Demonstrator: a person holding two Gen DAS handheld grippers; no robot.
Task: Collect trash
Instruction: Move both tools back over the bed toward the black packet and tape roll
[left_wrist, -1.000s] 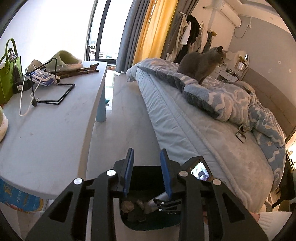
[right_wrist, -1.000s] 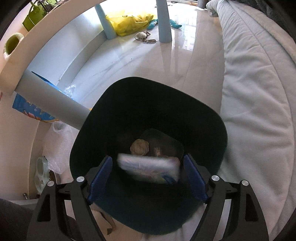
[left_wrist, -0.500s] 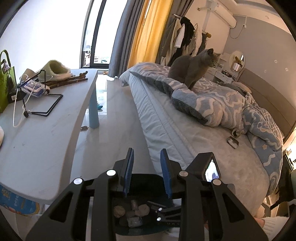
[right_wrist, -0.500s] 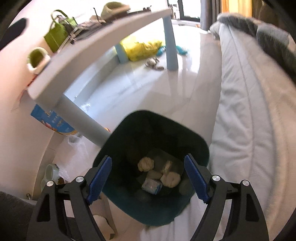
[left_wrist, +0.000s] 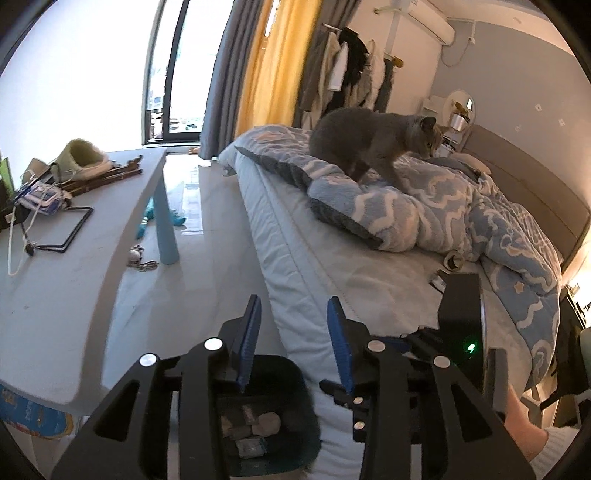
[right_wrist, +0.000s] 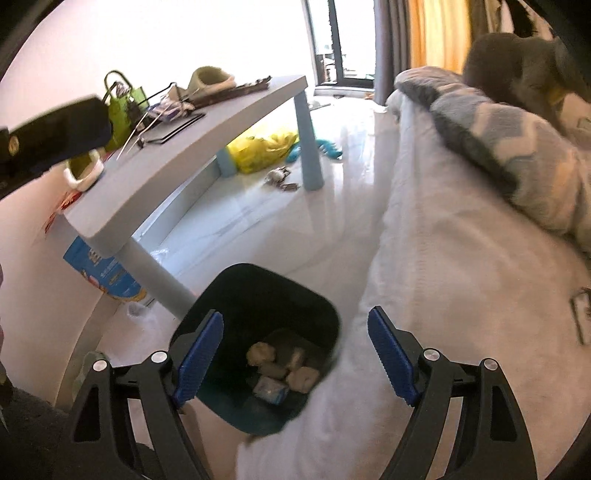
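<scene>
A dark teal bin (right_wrist: 258, 291) stands on the floor between the table leg and the bed. Crumpled paper balls (right_wrist: 263, 355) and a small white packet (right_wrist: 271, 388) lie at its bottom. My right gripper (right_wrist: 295, 349) hangs above the bin's bed-side rim, open wide and empty. My left gripper (left_wrist: 294, 334) hovers over the bin (left_wrist: 295, 384) and the mattress edge. Its jaws are opening with nothing between them. The right gripper's body (left_wrist: 461, 332) shows beside it. A small clip-like object (left_wrist: 452, 259) lies on the sheet by the blanket.
A grey table (left_wrist: 55, 295) on the left carries a slipper, cables and a wire stand. On the bed (left_wrist: 332, 266) a grey cat (left_wrist: 369, 136) stands on a blue blanket. A yellow bag (right_wrist: 262, 147), a blue toy and keys lie under the table.
The white packet that was between my right fingers now lies in the bin. The right gripper has risen and tilted up. The left jaws have widened slightly. The cat has lowered its head.
</scene>
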